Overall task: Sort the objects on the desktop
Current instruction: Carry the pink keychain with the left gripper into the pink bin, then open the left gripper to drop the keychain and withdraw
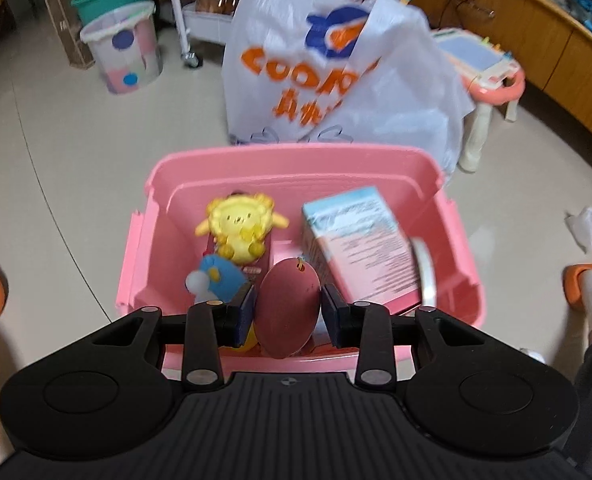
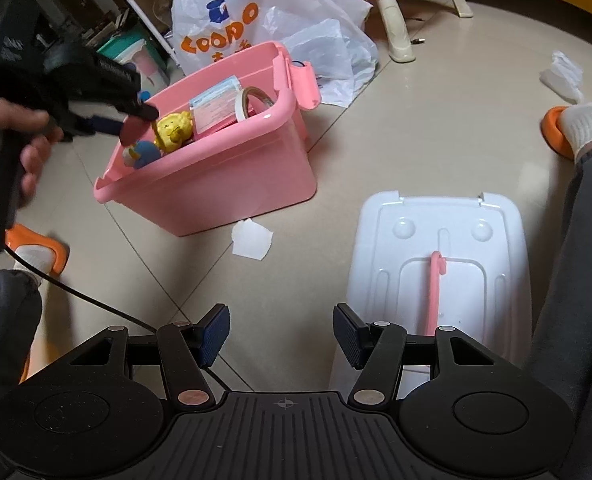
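Left gripper jaws clamped on dark red oval disc, held over near edge of pink bin on floor. Judged step: drop disc in. Advice: move further over gap between yellow plush and pink-blue box, lower, then release.

Right gripper jaws open, empty, near white lid.

Right view alone shows lid, tape roll, paper scrap; left view shows disc's grip.

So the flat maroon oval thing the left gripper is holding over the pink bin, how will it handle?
The flat maroon oval piece looks thin and rigid, so probably light. It is held by its edges between the left gripper's jaws, and its smooth face suggests it could slip or swivel. Released over the pink plastic bin, it would likely land flat and stay put rather than roll.
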Motion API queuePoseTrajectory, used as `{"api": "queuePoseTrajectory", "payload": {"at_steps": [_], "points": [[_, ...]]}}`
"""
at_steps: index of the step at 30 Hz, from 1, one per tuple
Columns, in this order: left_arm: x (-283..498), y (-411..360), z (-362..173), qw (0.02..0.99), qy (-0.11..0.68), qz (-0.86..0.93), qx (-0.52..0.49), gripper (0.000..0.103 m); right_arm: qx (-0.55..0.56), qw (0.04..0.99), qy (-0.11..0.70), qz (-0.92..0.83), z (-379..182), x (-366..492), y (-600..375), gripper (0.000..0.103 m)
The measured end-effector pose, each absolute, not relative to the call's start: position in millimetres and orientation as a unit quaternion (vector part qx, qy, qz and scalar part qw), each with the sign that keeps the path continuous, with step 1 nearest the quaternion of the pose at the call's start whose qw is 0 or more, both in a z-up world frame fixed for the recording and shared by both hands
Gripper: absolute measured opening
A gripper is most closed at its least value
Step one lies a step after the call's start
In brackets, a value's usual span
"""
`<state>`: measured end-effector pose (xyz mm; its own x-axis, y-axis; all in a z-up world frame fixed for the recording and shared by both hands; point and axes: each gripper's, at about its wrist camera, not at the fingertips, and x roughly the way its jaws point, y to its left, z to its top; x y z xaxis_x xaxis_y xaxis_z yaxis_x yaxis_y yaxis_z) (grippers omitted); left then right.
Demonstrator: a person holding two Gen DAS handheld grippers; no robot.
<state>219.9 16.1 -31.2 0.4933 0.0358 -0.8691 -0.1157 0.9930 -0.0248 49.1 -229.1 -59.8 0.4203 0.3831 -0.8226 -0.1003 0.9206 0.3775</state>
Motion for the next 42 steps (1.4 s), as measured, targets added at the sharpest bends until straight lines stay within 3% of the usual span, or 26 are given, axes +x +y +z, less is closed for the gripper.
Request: {"api": "queuePoseTrajectory", "payload": {"at_steps": [24, 36, 39, 42], "points": [[238, 23, -88, 0.828, 0.558, 0.016, -0.057, 0.038, 0.114, 0.817, 0.549, 0.136, -75, 54, -220, 0.054], [210, 36, -62, 0.843, 0.531, -0.011, -0.086, 0.061, 0.121, 0.815, 0.555, 0.113, -79, 54, -227, 0.054], [193, 36, -46, 0.855, 0.514, -0.008, -0.067, 0.076, 0.121, 0.819, 0.552, 0.104, -76, 53, -229, 0.055], [176, 44, -28, 0.870, 0.490, -0.010, -0.057, 0.077, 0.121, 0.823, 0.546, 0.096, -73, 51, -232, 0.058]]}}
